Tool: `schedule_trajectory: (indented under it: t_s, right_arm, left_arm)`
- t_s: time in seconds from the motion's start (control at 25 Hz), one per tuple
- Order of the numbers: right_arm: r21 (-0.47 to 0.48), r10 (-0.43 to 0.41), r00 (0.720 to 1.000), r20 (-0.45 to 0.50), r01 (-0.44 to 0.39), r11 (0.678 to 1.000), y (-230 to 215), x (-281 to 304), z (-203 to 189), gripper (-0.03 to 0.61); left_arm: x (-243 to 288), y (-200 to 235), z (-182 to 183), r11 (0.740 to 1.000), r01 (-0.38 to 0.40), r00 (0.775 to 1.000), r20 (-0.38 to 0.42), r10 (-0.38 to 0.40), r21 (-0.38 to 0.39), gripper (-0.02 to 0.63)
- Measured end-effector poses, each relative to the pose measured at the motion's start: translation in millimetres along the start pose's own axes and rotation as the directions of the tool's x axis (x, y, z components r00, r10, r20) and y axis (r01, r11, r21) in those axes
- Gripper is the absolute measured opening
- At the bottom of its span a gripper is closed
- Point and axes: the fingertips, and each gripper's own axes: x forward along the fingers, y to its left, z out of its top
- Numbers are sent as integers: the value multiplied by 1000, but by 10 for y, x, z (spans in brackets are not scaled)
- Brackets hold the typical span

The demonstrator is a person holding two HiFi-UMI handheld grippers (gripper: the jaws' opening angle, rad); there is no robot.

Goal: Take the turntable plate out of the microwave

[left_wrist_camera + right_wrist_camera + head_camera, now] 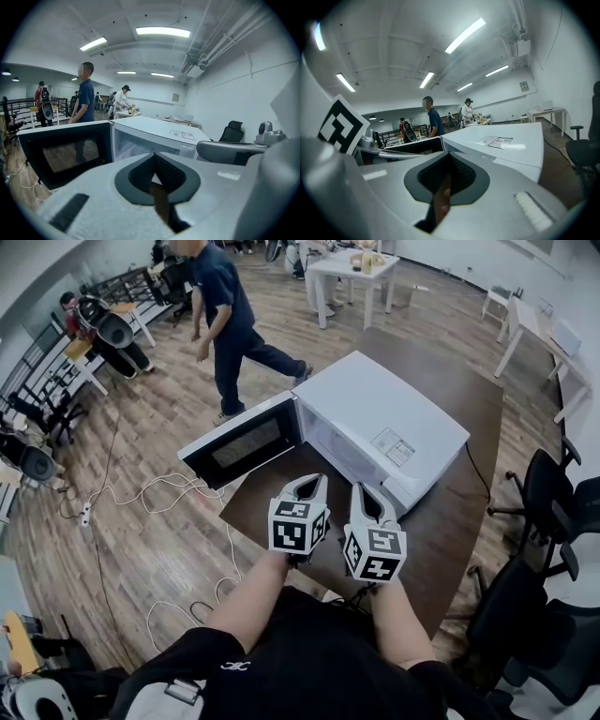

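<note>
A white microwave stands on a dark brown table, its black-windowed door swung open to the left. In the left gripper view the pale cavity faces me, but I cannot make out the turntable plate inside. My left gripper and right gripper hover side by side just in front of the opening, over the table's near edge. Both have their jaws together with nothing held. The left gripper points at the cavity. The right gripper points at the microwave's front right.
A person in dark blue walks on the wooden floor behind the microwave. White cables lie on the floor at the left. Black office chairs stand at the table's right. White tables are at the back.
</note>
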Motion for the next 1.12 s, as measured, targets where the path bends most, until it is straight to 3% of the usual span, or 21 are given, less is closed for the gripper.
schedule_trajectory:
  t_s: [0.28,0.6,0.84,1.12]
  right_arm:
    - [-6,3,999,-33,-4,1000,-100,195,-71,9]
    - [-12,-52,996,-78,52,999,-86,487,-192,9]
    - [-12,-134,987,-88,133,991,-98,700,-184,9]
    - [-27,-238,964,-115,236,971,-107,834,-259,9]
  left_arm:
    - [304,81,-112,998,31,999,-38,-33,-58,9]
    - [674,287,-208,993,107,991,-70,-111,-52,9]
    - [958,561,-217,986,152,983,-96,-157,-62,9]
    - [1349,896,-305,968,209,965,-133,-227,-137,31]
